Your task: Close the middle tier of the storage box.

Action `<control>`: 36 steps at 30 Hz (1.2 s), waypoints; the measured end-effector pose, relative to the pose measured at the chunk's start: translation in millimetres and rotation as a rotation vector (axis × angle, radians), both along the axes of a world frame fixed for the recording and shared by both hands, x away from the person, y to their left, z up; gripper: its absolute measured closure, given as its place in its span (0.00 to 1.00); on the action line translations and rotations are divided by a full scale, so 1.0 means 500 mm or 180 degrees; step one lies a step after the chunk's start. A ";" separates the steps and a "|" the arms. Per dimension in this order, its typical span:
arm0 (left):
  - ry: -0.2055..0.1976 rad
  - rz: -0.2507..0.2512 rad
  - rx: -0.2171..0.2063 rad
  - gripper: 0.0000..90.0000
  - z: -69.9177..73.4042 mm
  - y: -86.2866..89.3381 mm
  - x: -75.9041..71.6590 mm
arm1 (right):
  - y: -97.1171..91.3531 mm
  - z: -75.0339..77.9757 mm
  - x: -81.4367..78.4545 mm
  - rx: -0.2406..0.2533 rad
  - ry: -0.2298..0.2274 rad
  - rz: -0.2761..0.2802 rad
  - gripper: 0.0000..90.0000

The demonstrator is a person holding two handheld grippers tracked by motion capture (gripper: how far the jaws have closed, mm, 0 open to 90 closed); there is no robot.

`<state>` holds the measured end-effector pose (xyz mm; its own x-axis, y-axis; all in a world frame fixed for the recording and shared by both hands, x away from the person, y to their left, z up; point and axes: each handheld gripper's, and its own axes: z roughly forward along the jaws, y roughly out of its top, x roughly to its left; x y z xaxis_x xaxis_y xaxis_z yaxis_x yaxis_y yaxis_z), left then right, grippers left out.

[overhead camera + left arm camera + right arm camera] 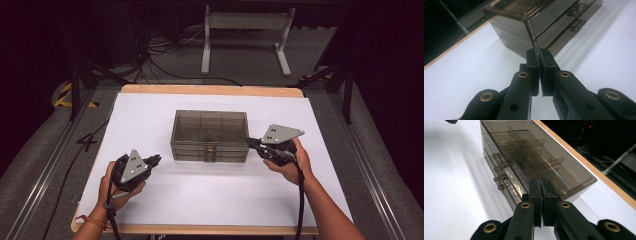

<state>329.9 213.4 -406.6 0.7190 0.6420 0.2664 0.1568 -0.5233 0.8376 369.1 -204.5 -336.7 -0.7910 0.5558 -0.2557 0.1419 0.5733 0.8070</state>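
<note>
A smoky transparent drawer box stands in the middle of the white table, its knobs facing the person. My left gripper sits to the box's front left, a short way off, shut with nothing between its jaws. In the left gripper view the box's left corner rises just beyond the left gripper. My right gripper rests at the box's right end, shut and empty. The right gripper view looks over the right gripper along the box's divided top and drawer knobs.
The table has a wooden rim at the far side. Beyond it stand a white table frame and loose cables on the grey floor. Metal rails run along both sides. Cables trail from both grippers.
</note>
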 end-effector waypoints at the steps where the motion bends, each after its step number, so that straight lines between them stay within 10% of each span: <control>1: 0.0000 0.0000 0.0000 0.96 0.000 0.005 -0.001 | -0.006 0.001 -0.003 0.0003 -0.0008 -0.0008 0.99; 18: 0.0208 -0.0015 0.0026 0.86 -0.015 0.087 -0.013 | -0.082 -0.020 -0.054 -0.0061 -0.0051 -0.0161 0.93; 36: 0.0516 -0.0013 0.0196 0.62 -0.057 0.121 -0.012 | -0.174 -0.107 -0.096 -0.0029 0.0172 -0.0401 0.79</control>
<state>323.8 274.1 -435.1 0.7582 0.6251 0.1856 0.2851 -0.5737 0.7678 321.2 -291.3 -390.3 -0.7278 0.6495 -0.2202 0.2563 0.5554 0.7911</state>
